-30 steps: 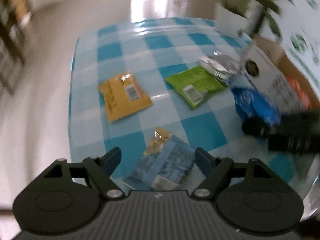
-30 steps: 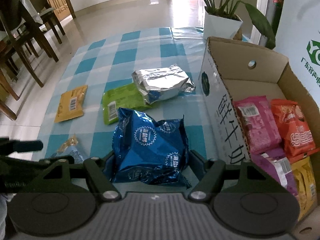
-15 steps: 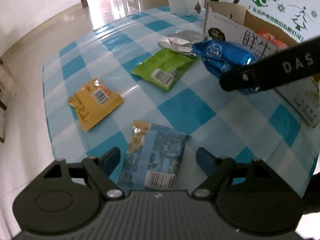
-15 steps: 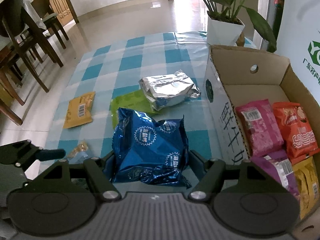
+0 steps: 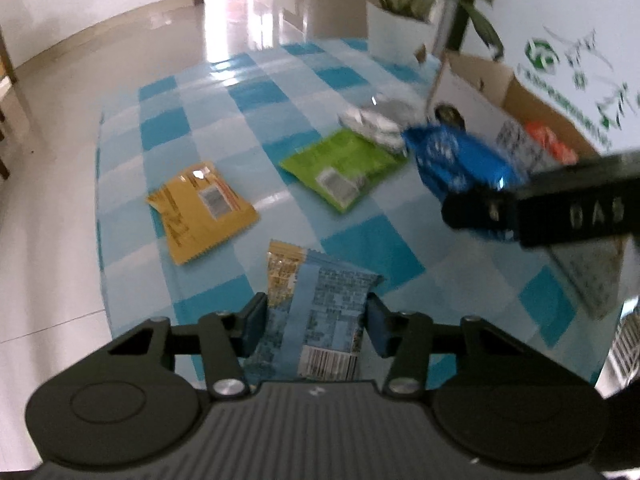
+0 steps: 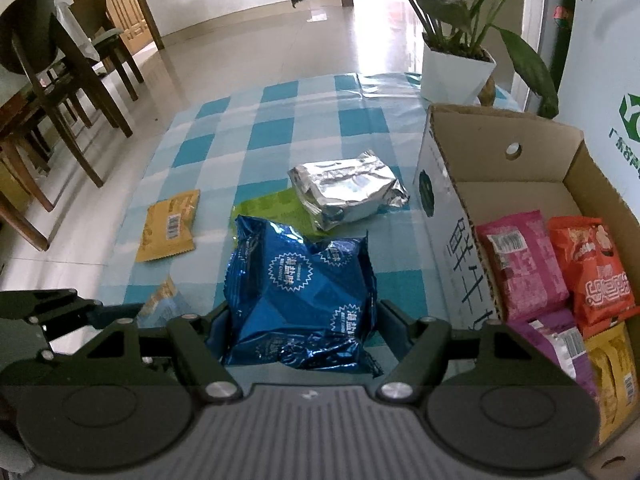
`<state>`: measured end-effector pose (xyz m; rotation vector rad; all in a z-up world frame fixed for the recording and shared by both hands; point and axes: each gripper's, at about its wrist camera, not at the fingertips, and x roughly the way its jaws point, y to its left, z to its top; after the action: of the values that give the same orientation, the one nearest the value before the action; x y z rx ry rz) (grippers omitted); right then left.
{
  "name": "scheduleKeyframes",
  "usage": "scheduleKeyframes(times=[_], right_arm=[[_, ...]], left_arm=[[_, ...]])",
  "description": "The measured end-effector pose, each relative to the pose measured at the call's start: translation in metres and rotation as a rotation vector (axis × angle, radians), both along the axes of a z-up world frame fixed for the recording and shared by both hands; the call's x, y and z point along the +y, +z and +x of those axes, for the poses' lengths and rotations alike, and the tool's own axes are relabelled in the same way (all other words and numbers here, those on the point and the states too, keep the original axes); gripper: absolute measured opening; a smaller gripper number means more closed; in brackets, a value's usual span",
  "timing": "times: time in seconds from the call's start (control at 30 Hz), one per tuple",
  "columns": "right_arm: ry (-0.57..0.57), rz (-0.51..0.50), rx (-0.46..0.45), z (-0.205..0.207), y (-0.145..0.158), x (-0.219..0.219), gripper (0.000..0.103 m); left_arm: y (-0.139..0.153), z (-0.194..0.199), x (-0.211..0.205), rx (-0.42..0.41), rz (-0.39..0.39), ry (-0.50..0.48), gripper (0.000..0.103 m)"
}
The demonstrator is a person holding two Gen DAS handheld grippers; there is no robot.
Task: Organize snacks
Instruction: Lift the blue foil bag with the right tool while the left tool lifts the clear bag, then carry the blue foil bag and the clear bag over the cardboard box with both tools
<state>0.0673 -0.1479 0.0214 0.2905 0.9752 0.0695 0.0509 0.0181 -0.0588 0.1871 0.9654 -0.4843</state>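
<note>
Left tongs (image 5: pixel 316 326) are pinched in on the pale blue snack packet (image 5: pixel 320 320), pads against both its edges, down at the near edge of the checked counter (image 5: pixel 360 248). Right tongs (image 6: pixel 300 332) have the dark blue foil bag (image 6: pixel 300 292) squeezed between them, just left of the cardboard box (image 6: pixel 444 216). On the counter beyond it, a silver foil pack (image 6: pixel 348 192) lies partly over a green packet (image 5: pixel 344 168), and a yellow packet (image 5: pixel 200 208) sits well off to the left on its own. Inside the box there's a pink bag (image 6: pixel 520 264), an orange bag (image 6: pixel 592 272), a purple one (image 6: pixel 556 344) and a yellow one (image 6: pixel 608 376) packed side by side. A potted plant (image 6: pixel 456 68) stands at the far end of the counter, behind the box
</note>
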Motion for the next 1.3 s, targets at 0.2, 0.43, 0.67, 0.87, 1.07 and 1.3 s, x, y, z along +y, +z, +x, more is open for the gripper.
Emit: scheduleKeyframes(times=[0.2, 0.43, 0.67, 0.87, 1.07, 1.3], right_arm=[[0.011, 0.001, -0.018, -0.001, 0.007, 0.003, 0.078], [-0.009, 0.005, -0.063, -0.006, 0.022, -0.004, 0.078], [-0.037, -0.013, -0.119, -0.012, 0.042, -0.013, 0.078], [-0.083, -0.026, -0.176, -0.018, 0.06, -0.032, 0.078], [-0.175, -0.038, -0.225, -0.028, 0.074, -0.063, 0.078], [-0.318, -0.055, -0.248, -0.041, 0.082, -0.107, 0.078]], left_arm=[[0.013, 0.006, 0.003, -0.014, -0.05, 0.069, 0.051], [0.031, 0.01, -0.003, -0.052, -0.098, 0.105, 0.051], [0.049, 0.013, -0.017, -0.097, -0.146, 0.116, 0.051], [0.059, 0.012, -0.036, -0.112, -0.192, 0.097, 0.051], [0.069, 0.011, -0.058, -0.137, -0.224, 0.059, 0.051], [0.076, 0.013, -0.088, -0.146, -0.271, 0.005, 0.051]])
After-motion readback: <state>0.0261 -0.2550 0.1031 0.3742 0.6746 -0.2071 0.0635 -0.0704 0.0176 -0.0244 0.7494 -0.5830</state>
